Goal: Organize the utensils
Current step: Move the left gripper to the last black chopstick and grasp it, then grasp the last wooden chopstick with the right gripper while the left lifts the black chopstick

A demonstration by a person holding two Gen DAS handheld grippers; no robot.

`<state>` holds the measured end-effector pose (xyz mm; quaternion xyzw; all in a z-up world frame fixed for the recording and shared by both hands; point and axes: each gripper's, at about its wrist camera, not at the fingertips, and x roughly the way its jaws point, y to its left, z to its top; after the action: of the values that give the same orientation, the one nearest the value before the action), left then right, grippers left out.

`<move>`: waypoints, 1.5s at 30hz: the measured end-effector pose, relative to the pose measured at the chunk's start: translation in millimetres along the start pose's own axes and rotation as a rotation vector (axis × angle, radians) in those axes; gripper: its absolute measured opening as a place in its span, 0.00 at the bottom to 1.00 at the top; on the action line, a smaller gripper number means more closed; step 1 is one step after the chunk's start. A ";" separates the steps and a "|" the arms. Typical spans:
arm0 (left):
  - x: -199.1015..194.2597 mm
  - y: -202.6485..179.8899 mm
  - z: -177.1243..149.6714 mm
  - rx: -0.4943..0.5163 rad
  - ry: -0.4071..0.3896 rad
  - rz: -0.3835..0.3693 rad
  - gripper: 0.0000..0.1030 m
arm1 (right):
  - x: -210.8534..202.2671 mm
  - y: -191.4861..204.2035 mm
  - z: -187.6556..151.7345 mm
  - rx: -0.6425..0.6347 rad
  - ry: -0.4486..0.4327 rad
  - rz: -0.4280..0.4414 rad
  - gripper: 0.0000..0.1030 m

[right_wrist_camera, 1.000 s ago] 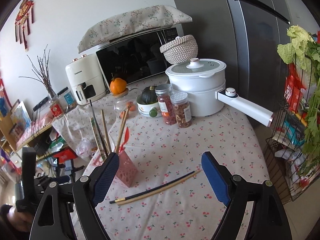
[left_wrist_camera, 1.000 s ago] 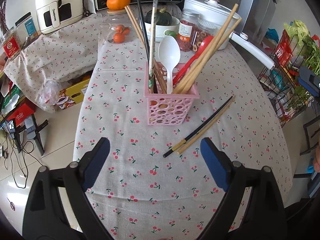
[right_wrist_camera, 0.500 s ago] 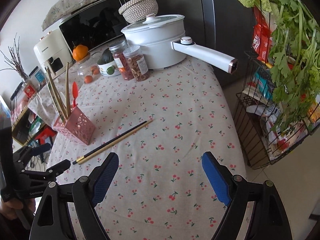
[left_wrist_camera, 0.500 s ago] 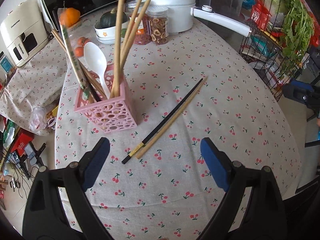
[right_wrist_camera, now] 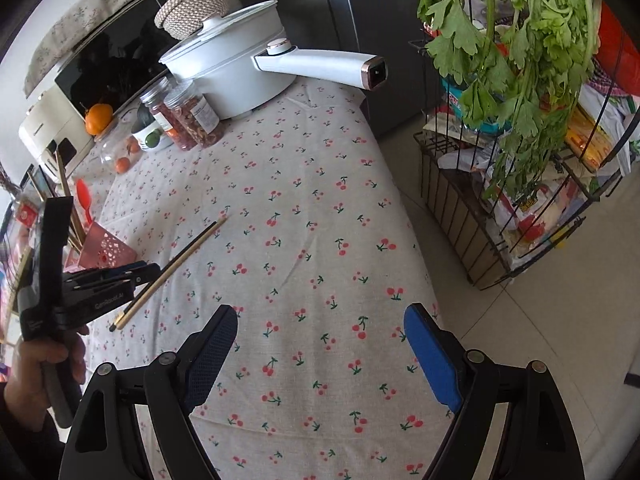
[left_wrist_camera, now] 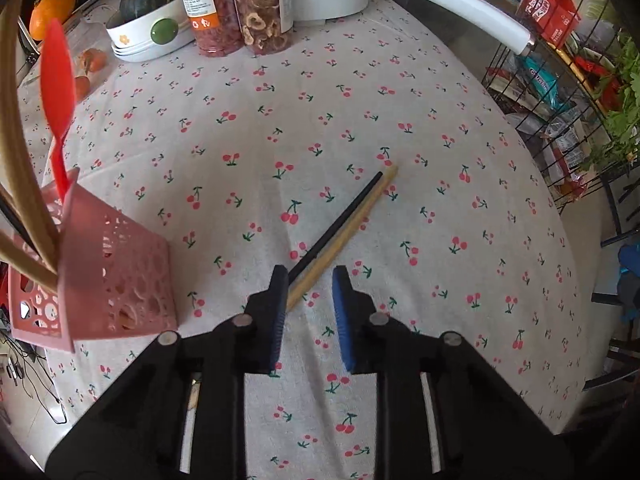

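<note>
L gripper (left_wrist_camera: 308,280) closing round chopsticks (left_wrist_camera: 344,220) (pads not touching yet) | centre both, they run to 1 o'clock | R gripper (right_wrist_camera: 320,344) spread, idle.

- The left wrist view looks steeply down along its own fingers, close above the cherry-print tablecloth (left_wrist_camera: 400,92), facing the far jars (left_wrist_camera: 240,4) and pot handle (left_wrist_camera: 452,4).
- The right wrist view sits higher and further back, tilted down less, facing the far white pot (right_wrist_camera: 228,68) and the wire rack (right_wrist_camera: 520,184) at right.
- Both views share the tablecloth, the pair of chopsticks (left_wrist_camera: 348,220) (right_wrist_camera: 188,252), the pink utensil basket (left_wrist_camera: 116,280) (right_wrist_camera: 108,250) and the jars.
- The right view also takes in the left gripper (right_wrist_camera: 154,268) at its left edge.
</note>
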<state>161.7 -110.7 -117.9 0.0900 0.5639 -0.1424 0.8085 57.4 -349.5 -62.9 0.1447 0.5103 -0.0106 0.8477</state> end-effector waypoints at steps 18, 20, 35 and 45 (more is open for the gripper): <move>21.9 -5.8 11.5 0.076 0.047 0.050 0.11 | 3.7 7.8 11.1 0.002 0.000 0.027 0.84; 28.1 -7.3 11.3 0.090 0.054 0.068 0.14 | 4.4 8.8 11.2 0.000 0.001 0.025 0.84; 21.1 -15.7 -27.1 0.023 0.142 -0.108 0.07 | 10.1 14.8 16.3 0.006 0.007 0.033 0.84; 30.3 -35.1 -14.2 0.026 0.112 -0.038 0.07 | 11.8 23.1 16.1 -0.007 0.012 0.041 0.84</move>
<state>147.4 -143.4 -150.7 0.0978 0.6078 -0.1597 0.7717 80.8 -330.0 -60.7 0.1521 0.5123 0.0093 0.8452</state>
